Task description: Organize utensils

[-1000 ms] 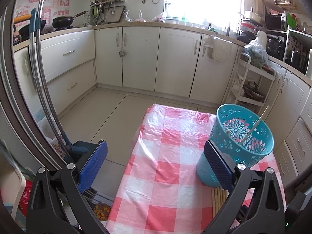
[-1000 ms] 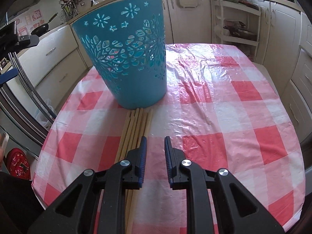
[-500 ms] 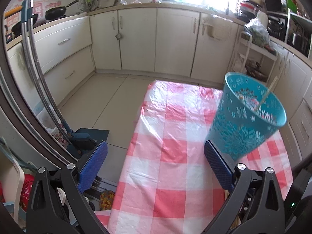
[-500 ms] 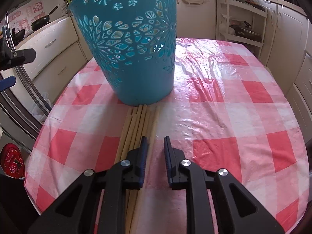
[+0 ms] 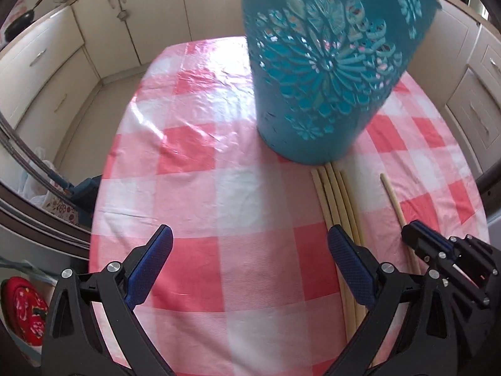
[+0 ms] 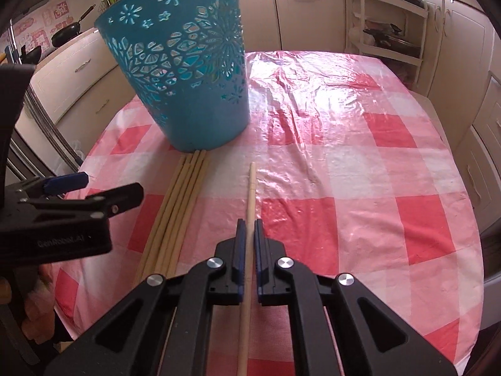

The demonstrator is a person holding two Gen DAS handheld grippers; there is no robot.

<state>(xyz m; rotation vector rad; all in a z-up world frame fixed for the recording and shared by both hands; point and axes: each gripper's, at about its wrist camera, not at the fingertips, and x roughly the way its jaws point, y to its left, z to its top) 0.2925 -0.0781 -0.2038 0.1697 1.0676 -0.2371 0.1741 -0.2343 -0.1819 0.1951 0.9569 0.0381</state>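
Observation:
A teal cut-out basket (image 6: 184,72) stands on the red-and-white checked table (image 6: 360,163); it also shows in the left wrist view (image 5: 325,72). Several wooden chopsticks (image 6: 178,210) lie bundled in front of it, also in the left wrist view (image 5: 338,200). My right gripper (image 6: 247,225) is shut on a single chopstick (image 6: 250,188), which lies apart to the right of the bundle and shows in the left wrist view (image 5: 393,195). My left gripper (image 5: 250,250) is open and empty above the cloth, left of the bundle; it shows in the right wrist view (image 6: 75,200).
Cream kitchen cabinets (image 6: 313,6) ring the table. A white rack (image 6: 388,31) stands at the back right. Metal chair tubes (image 5: 34,185) and a red bag (image 5: 25,310) sit beyond the table's left edge.
My right gripper has closed on one chopstick and drawn it right, away from the bundle. My left gripper has swung over the table, close to the basket.

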